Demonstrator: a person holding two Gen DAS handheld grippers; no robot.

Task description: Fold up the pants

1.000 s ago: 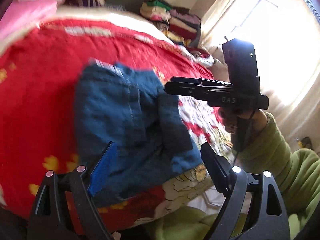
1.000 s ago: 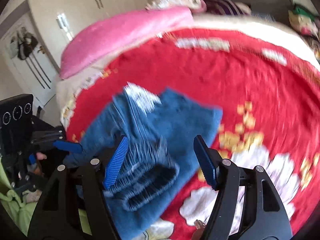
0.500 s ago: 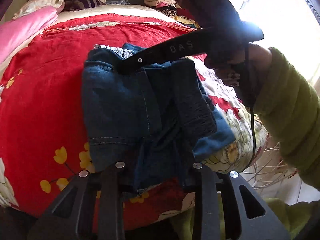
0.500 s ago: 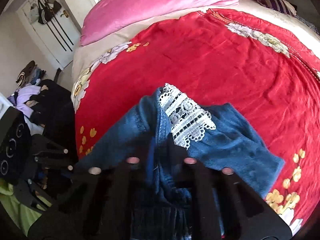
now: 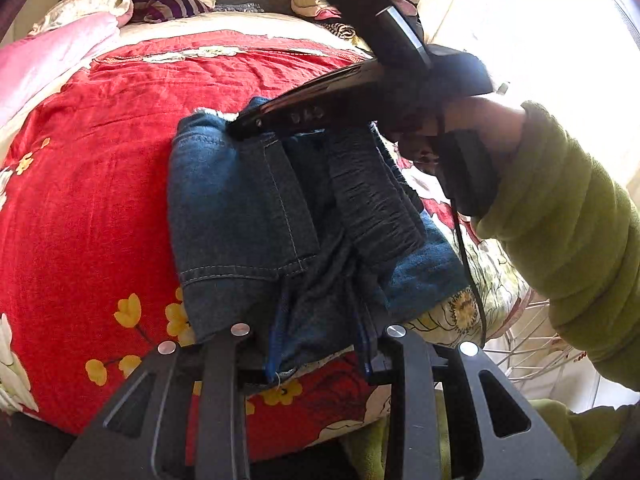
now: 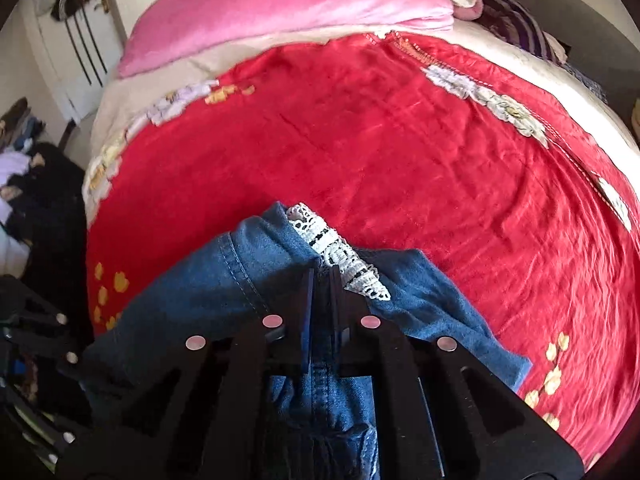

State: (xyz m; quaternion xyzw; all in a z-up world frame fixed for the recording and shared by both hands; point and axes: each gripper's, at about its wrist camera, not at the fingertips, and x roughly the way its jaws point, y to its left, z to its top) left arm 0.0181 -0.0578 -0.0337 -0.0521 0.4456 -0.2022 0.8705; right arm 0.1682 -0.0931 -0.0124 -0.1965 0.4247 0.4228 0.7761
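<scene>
Blue denim pants lie partly folded on the red flowered bedspread, near the bed's front corner. At the near edge my left gripper is shut on a thick bunch of the denim. My right gripper, held by a hand in a green sleeve, bites the far edge. In the right wrist view the right gripper has its jaws almost together on a denim fold of the pants, beside a white lace trim. The left gripper shows dark at the left edge.
A pink blanket and pillows lie along the head of the bed. Folded clothes are stacked at the far side. A white wire basket stands below the bed's corner. A door with hanging bags and a clothes heap are at the left.
Both grippers stood open over the pants a second ago and have since shut on the denim. The right gripper swung across to the far edge by the lace.
</scene>
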